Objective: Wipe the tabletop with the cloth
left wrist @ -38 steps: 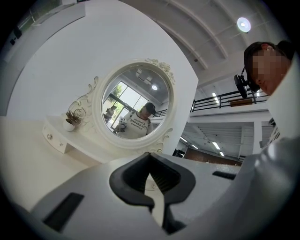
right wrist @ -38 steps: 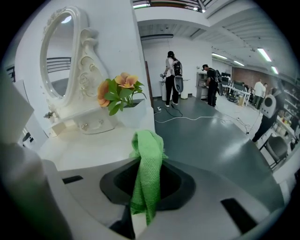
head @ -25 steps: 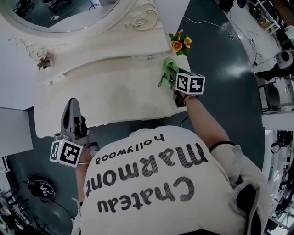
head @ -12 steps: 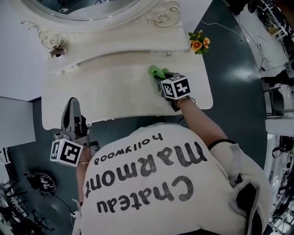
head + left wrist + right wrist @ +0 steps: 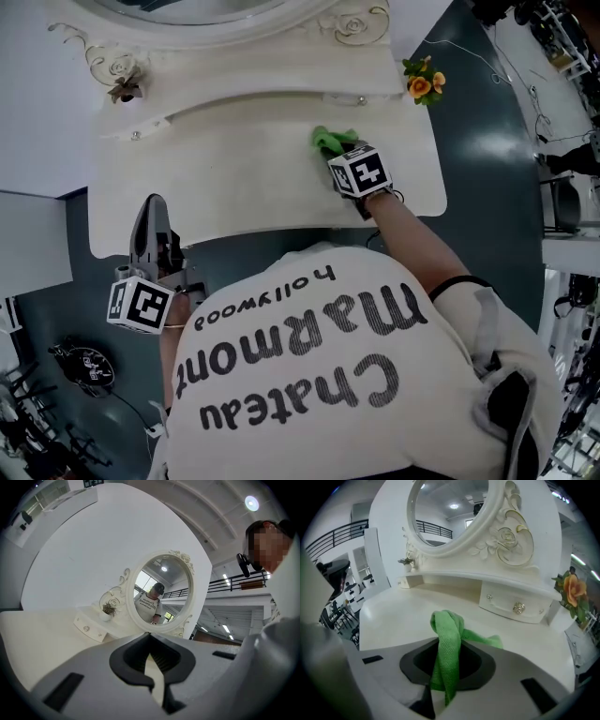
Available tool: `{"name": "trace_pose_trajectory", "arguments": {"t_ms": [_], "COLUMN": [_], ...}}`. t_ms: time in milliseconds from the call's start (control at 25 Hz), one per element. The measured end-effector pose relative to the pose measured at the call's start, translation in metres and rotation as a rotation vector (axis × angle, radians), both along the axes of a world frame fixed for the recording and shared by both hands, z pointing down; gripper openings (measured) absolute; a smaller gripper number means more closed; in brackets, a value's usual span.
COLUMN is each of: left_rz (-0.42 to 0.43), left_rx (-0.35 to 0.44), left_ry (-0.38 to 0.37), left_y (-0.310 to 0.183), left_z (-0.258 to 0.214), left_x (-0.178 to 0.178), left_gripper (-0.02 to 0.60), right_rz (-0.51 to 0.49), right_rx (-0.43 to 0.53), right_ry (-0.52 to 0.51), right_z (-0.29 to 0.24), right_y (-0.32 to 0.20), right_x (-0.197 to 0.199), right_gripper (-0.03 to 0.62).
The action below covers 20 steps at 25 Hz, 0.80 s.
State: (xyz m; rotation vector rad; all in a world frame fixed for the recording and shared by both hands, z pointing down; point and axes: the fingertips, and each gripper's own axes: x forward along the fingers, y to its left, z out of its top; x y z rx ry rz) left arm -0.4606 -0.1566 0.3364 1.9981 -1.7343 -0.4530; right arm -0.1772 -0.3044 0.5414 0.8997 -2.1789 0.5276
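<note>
While right gripper (image 5: 343,156) pinches cloth (image 5: 329,141) | long axis toward mirror (image 5: 450,513)

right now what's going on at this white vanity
A person is working with a handheld gripper in each hand. The right gripper is clamped on a green cloth and holds it down on the right part of the white tabletop, in front of the small drawer. The left gripper is shut on nothing and is held off the table's front left edge, taking no part.
</note>
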Motion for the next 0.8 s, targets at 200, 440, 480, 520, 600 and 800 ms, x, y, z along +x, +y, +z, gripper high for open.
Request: {"name": "trace_pose_trajectory", "arguments": {"t_ms": [200,440,480,520,600,800], "left_rz": [0.026,0.055,0.057,0.058,0.054,0.000], "left_rx": [0.006,-0.001,-0.007,-0.015,-0.027,-0.028], "left_ry": [0.007,-0.013,-0.017,-0.024,-0.038,-0.022], "left_y": [-0.007,-0.014,-0.014,-0.013,-0.011,0.001], "left_z": [0.002,0.000,0.000,0.000,0.001,0.004], "left_x": [0.009,0.029,0.033,0.037,0.043,0.055], "left_gripper": [0.006,0.006,0.006,0.006,0.006,0.006], "right_rz": [-0.030,-0.067,-0.069,-0.070,-0.078,-0.100], "right_rx": [0.078,0.083,0.081,0.075,0.056,0.019], "right_ry": [0.057,0.072,0.064,0.054,0.036,-0.003], "right_z": [0.002,0.003,0.003,0.002,0.003,0.003], "right_y": [0.004,0.003,0.002,0.002,0.001,0.004], "right_x": [0.001,0.001,0.001,0.002,0.002,0.007], "right_gripper": [0.087,0.084,0.084,0.084,0.083,0.081]}}
